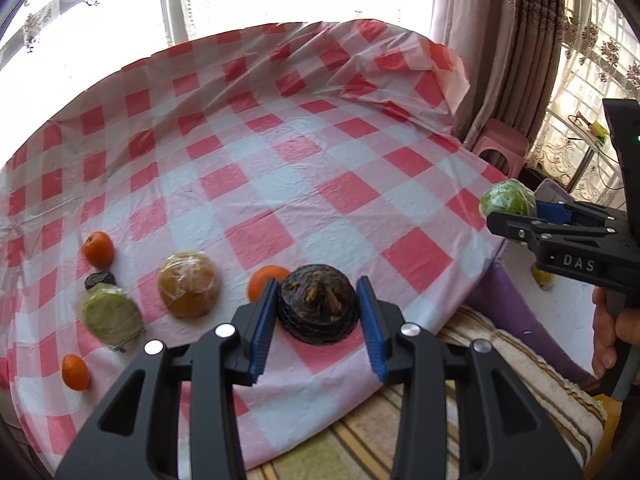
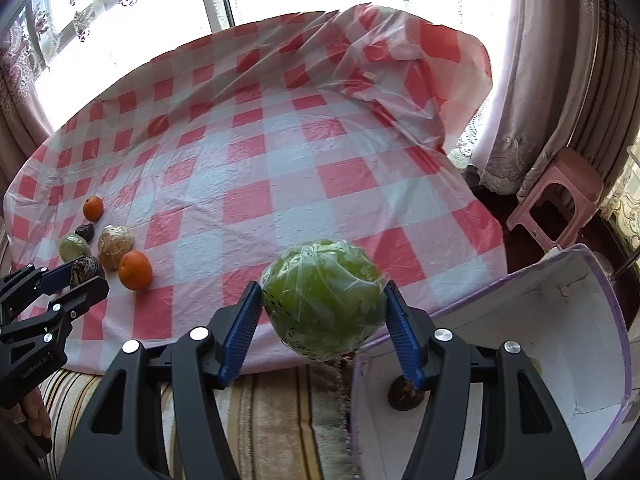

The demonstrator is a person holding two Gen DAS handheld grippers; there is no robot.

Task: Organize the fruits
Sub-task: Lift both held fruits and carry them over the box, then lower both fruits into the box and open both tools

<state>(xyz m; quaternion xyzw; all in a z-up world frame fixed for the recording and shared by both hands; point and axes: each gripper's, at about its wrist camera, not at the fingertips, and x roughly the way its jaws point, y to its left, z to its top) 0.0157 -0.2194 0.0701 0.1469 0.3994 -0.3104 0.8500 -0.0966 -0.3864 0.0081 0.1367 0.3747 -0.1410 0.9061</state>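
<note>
Right gripper (image 2: 322, 316) grips green fruit (image 2: 322, 300); left gripper (image 1: 318, 312) seemingly grips dark fruit (image 1: 318, 306).

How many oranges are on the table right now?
3. One orange at the far left, one small orange near the front-left edge, one orange beside the left tongs. Others may be hidden.

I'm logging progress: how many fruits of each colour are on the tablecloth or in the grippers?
Orange fruits: 3
Green: 2, the green fruit on the cloth and the held green fruit
Dark: 2, the large dark fruit and the small dark fruit
Yellow-brown fruit: 1
Total: 8
</note>
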